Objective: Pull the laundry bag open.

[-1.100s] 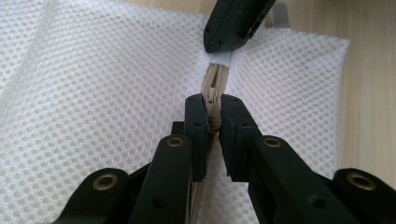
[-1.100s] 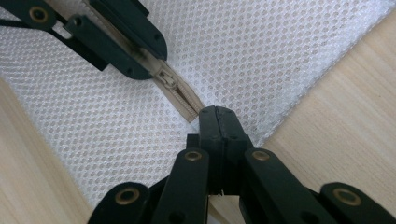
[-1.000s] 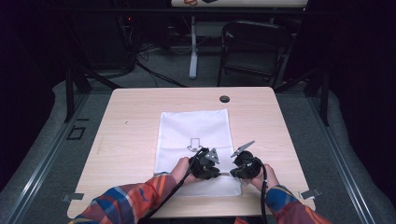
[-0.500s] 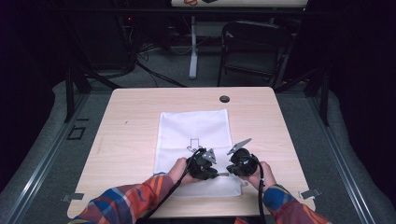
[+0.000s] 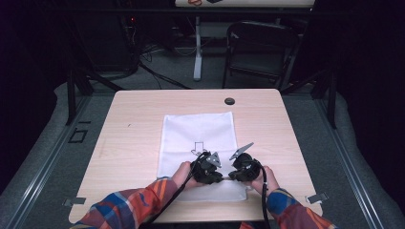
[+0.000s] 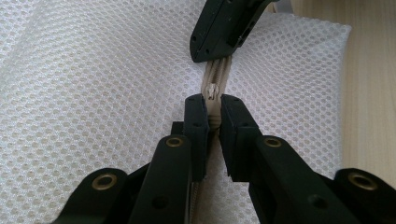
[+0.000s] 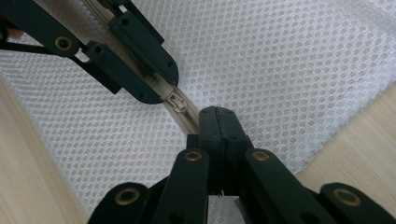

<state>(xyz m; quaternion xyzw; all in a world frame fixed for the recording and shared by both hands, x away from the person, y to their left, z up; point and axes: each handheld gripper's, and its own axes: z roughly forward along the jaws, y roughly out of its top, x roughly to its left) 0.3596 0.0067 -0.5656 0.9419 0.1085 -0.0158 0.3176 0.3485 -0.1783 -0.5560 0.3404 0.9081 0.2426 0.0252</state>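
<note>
A white mesh bag (image 5: pixel 198 129) with a printed arrow lies flat on the wooden table (image 5: pixel 133 124). Along its near edge runs a beige zipper with a small metal slider (image 6: pixel 213 90) (image 7: pixel 178 103). My left gripper (image 6: pixel 212 109) (image 5: pixel 219 177) is shut on the zipper tape just behind the slider. From the opposite side, my right gripper (image 7: pixel 216 116) (image 5: pixel 231 175) is shut on the same zipper just beyond the slider. The two sets of jaws face each other a short gap apart, with the slider between them. Mesh (image 6: pixel 93 70) (image 7: pixel 280 60) spreads to both sides.
A black round cap (image 5: pixel 229 101) sits in the tabletop near the far edge. Bare wood surrounds the bag on the left, right and far sides. A dark chair (image 5: pixel 260 47) and cables stand on the floor behind the table. Small clamps (image 5: pixel 317 197) sit at the front corners.
My right gripper has shifted a little to the left, closer to the left gripper. The left gripper and the bag have stayed put.
</note>
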